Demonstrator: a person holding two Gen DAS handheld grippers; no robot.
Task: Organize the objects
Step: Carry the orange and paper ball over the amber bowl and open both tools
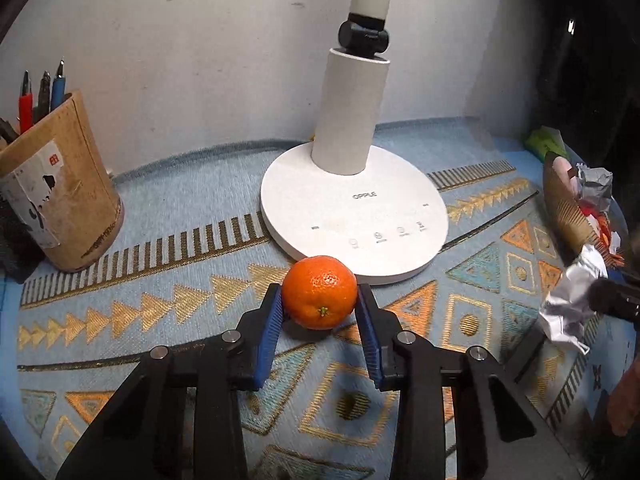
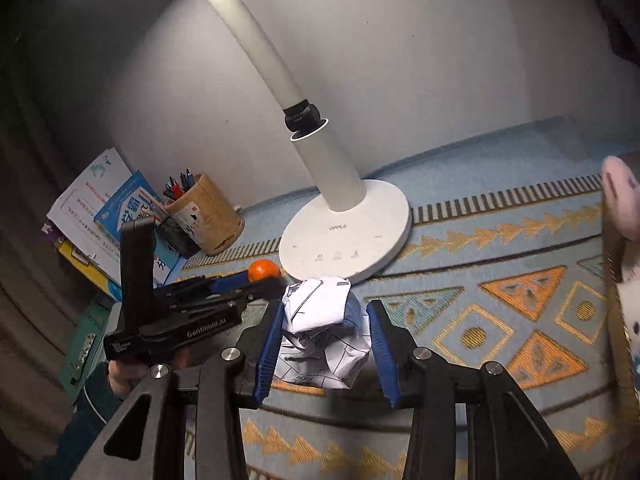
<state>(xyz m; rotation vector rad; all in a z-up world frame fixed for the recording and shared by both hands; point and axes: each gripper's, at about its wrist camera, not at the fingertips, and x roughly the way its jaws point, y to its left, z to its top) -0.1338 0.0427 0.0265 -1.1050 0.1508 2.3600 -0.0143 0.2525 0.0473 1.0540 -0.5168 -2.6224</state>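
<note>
A tangerine [image 1: 316, 280] sits between the blue pads of my left gripper [image 1: 320, 295], which press on both its sides. It is just in front of the lamp base, low over the patterned cloth [image 1: 160, 264]. From the right wrist view the same tangerine [image 2: 263, 271] shows at the tip of the left gripper [image 2: 256, 286]. My right gripper [image 2: 328, 306] is shut on a crumpled ball of white printed paper [image 2: 324, 332], held above the cloth. That paper ball [image 1: 572, 300] also appears at the right edge of the left wrist view.
A white desk lamp stands on its round base [image 1: 352, 216] by the wall. A brown pen holder [image 1: 64, 200] with several pens stands at the left, with books [image 2: 100, 220] beyond it. A cardboard box [image 1: 568, 208] holding scraps sits at the right edge.
</note>
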